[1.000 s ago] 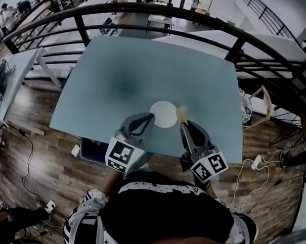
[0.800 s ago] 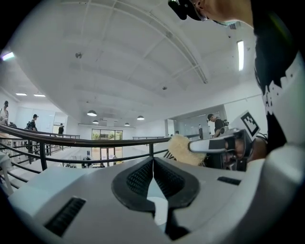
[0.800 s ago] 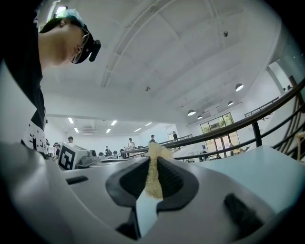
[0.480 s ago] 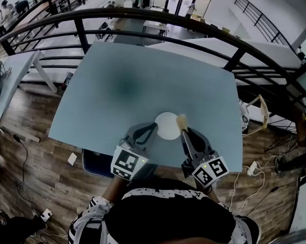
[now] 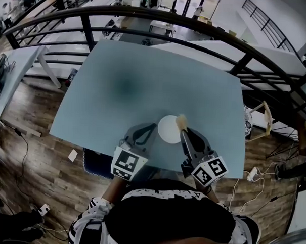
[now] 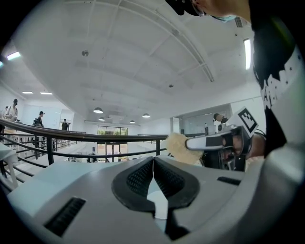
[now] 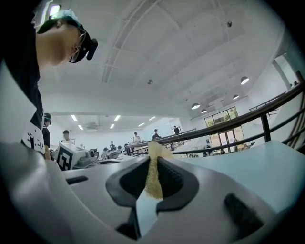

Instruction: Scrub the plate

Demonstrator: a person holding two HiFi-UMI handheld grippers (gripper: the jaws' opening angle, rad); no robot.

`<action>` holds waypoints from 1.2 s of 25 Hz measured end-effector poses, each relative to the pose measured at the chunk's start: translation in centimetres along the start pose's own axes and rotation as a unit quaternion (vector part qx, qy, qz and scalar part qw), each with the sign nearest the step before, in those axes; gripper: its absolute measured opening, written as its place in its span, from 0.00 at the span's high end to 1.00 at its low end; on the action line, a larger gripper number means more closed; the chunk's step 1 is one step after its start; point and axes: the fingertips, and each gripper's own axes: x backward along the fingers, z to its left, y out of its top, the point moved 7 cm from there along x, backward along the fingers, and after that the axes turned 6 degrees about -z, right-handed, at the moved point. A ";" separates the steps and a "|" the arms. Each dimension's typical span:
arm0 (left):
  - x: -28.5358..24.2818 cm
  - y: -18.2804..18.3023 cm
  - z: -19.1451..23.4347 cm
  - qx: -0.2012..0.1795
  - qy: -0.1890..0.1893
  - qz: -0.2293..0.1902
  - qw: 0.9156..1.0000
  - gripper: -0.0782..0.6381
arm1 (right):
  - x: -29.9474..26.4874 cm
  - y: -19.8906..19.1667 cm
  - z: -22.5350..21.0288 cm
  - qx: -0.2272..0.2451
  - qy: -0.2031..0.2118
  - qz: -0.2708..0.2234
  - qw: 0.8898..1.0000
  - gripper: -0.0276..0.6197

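A round white plate lies on the blue-grey table, close to its near edge. My left gripper reaches the plate's left rim, and its jaws are shut with a white sliver showing between the pads. My right gripper is shut on a tan sponge, which rests at the plate's right rim. In the right gripper view the sponge sticks up between the black pads. From the left gripper view I see the sponge and the right gripper just beyond my left jaws.
A black railing curves round the table's far side. More tables stand beyond it. A wooden floor with cables lies to the left, and a wooden object leans at the right. The person's dark shirt fills the bottom of the head view.
The head camera has shifted a little. Both grippers, the plate and the sponge keep almost the same places relative to each other.
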 end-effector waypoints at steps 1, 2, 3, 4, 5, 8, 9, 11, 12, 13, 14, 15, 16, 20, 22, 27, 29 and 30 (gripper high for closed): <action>0.0 -0.1 -0.1 0.000 0.001 0.002 1.000 0.87 | 0.0 -0.2 -0.2 0.001 0.000 0.003 1.000 0.88; 0.0 -0.1 -0.2 0.001 0.003 0.003 1.000 0.87 | 0.1 -0.4 -0.4 0.000 0.000 0.005 1.000 0.88; 0.0 -0.1 -0.2 0.001 0.004 0.005 1.000 0.87 | 0.1 -0.5 -0.6 -0.004 0.000 0.006 1.000 0.88; -0.1 -0.2 -0.3 0.001 0.006 0.006 1.000 0.87 | 0.1 -0.7 -0.9 -0.010 0.000 0.006 1.000 0.88; -0.4 -0.2 -0.3 -0.001 0.007 0.007 1.000 0.87 | 0.0 -0.7 -1.4 -0.015 0.000 0.005 1.000 0.88; -1.6 -0.6 -0.2 -0.004 0.013 0.015 1.000 0.87 | -0.3 -1.0 -2.9 -0.024 0.003 0.011 1.000 0.88; -2.0 -0.8 -0.2 -0.003 0.016 0.019 1.000 0.87 | -0.4 -1.3 -3.4 -0.027 0.004 0.016 1.000 0.88; -2.8 -1.1 -0.4 0.002 0.020 0.022 1.000 0.87 | -0.2 -1.6 -4.3 -0.036 0.004 0.024 0.999 0.88; -3.2 -1.1 -0.7 0.003 0.021 0.022 1.000 0.87 | -0.1 -1.6 -4.8 -0.039 0.004 0.028 0.999 0.88; -3.7 -1.1 -0.9 0.003 0.021 0.021 1.000 0.87 | 0.1 -1.6 -5.3 -0.040 0.004 0.032 0.999 0.88; -4.1 -1.1 -1.1 0.001 0.022 0.022 1.000 0.87 | 0.2 -1.6 -5.8 -0.040 0.003 0.037 0.999 0.88; -4.5 -1.1 -1.3 -0.001 0.025 0.024 0.999 0.87 | 0.2 -1.7 -6.3 -0.040 0.003 0.040 0.998 0.88; -4.9 -1.2 -1.3 -0.003 0.028 0.027 0.999 0.87 | 0.2 -1.8 -6.8 -0.040 0.003 0.043 0.998 0.88; -6.5 -2.1 -0.2 -0.003 0.041 0.038 0.998 0.87 | -1.1 -2.7 -8.6 -0.030 0.014 0.056 0.998 0.88; -7.4 -2.5 0.3 -0.004 0.048 0.046 0.998 0.87 | -1.7 -3.2 -9.7 -0.021 0.019 0.069 0.997 0.88; -9.1 -3.4 0.1 -0.001 0.066 0.068 0.996 0.87 | -1.8 -4.7 -12.4 -0.020 0.029 0.109 0.993 0.88; -10.0 -3.9 0.3 -0.008 0.068 0.071 0.995 0.87 | -2.4 -5.1 -13.3 -0.014 0.035 0.117 0.992 0.88; -10.3 -4.2 0.2 -0.012 0.070 0.074 0.995 0.87 | -2.6 -5.4 -13.6 -0.011 0.038 0.123 0.992 0.88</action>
